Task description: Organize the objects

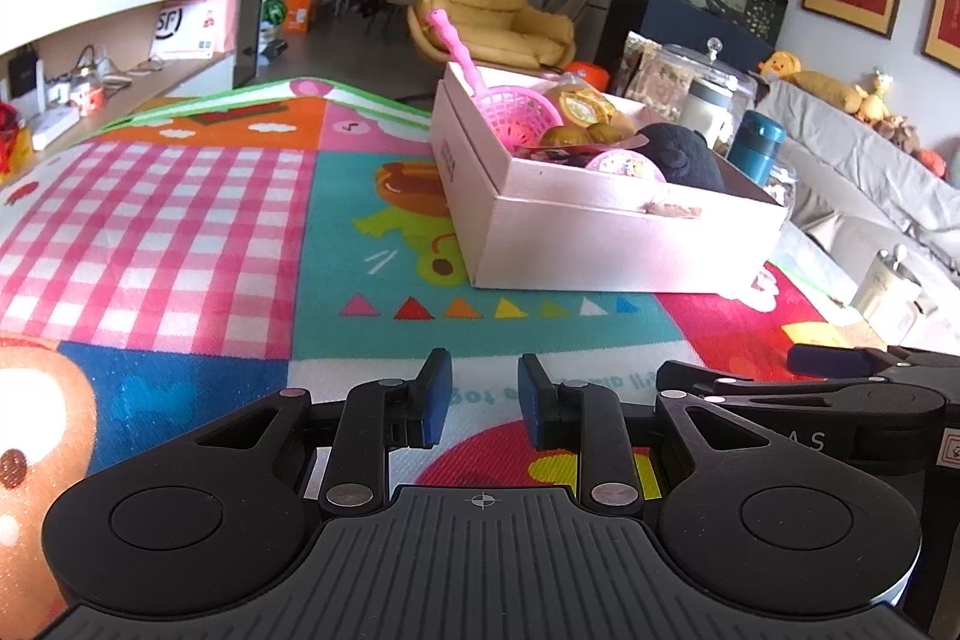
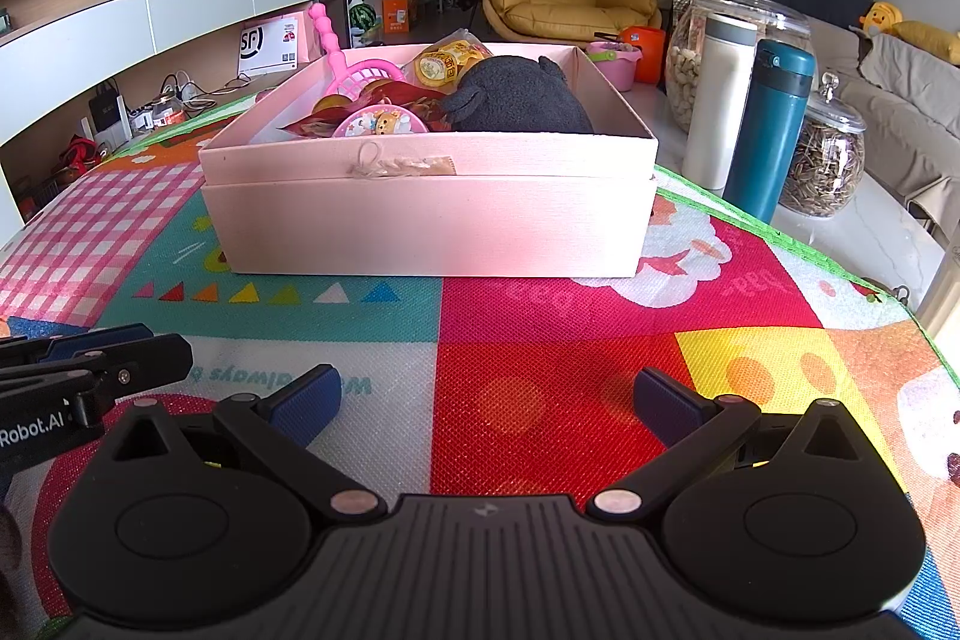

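The left gripper [image 1: 485, 400] hovers over the mat [image 1: 180, 220] with its blue fingers [image 1: 438, 400] a narrow gap apart and nothing between them. The right gripper [image 2: 486, 403] hangs beside it, its fingers [image 2: 306, 403] spread wide and empty; in the right view the left one's tip shows at 9 o'clock, and in the left view the right one's tip shows at 3 o'clock.

The box [image 2: 426, 220], pale pink and open-topped, sits on the mat at 12 o'clock from the right gripper and at about 1 o'clock from the left, well apart from both. Inside it lie a pink scoop [image 2: 360, 70] leaning over the far left edge, a dark plush [image 2: 516, 97] on the right, a yellow snack pack [image 2: 441, 64] behind, and a small round pink case [image 2: 378, 124] by the near wall.

At 2 o'clock in the right view, off the mat on the desk [image 2: 870, 232], stand a white flask [image 2: 717, 100] and a teal flask [image 2: 768, 130], side by side, with a big glass jar [image 2: 684, 70] behind and a smaller seed jar [image 2: 825, 160] to their right.
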### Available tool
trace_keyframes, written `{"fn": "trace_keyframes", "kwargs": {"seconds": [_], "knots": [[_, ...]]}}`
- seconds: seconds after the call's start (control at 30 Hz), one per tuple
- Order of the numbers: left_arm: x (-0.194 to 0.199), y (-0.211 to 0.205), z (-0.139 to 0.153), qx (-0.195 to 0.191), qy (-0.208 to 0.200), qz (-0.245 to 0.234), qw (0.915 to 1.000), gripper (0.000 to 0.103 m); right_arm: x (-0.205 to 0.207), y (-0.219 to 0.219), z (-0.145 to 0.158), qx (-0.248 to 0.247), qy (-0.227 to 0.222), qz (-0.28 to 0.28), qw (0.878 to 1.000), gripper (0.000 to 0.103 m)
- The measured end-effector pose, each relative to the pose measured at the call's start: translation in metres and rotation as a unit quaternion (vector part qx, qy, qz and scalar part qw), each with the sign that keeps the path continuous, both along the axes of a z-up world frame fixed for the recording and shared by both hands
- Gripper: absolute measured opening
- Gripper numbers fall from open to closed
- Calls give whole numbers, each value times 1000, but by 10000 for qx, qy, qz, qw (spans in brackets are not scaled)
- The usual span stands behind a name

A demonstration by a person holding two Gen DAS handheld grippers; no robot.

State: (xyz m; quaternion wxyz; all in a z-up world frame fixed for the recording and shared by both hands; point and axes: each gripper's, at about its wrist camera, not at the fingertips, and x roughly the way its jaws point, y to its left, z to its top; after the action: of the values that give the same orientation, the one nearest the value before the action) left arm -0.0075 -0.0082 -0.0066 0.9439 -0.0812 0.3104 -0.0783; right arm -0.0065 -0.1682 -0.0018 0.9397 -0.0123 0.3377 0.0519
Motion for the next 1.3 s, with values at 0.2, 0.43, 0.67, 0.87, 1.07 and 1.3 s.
{"fn": "trace_keyframes", "kwargs": {"seconds": [0.2,0.43,0.67,0.87,1.07,1.3], "knots": [[0,1,0,-19,3,5,10000,28,0,0,0,-3,0,-1,10000,103],[0,0,-1,27,0,6,10000,28,0,0,0,1,0,-1,10000,103],[0,-1,-1,43,0,7,10000,28,0,0,0,2,0,-2,10000,103],[1,-1,-1,48,-1,6,10000,28,0,0,0,2,0,-2,10000,103],[1,-1,-1,50,-1,6,10000,28,0,0,0,2,1,-2,10000,103],[1,-1,-1,53,-1,5,10000,28,0,0,0,3,0,-2,10000,103]]}}
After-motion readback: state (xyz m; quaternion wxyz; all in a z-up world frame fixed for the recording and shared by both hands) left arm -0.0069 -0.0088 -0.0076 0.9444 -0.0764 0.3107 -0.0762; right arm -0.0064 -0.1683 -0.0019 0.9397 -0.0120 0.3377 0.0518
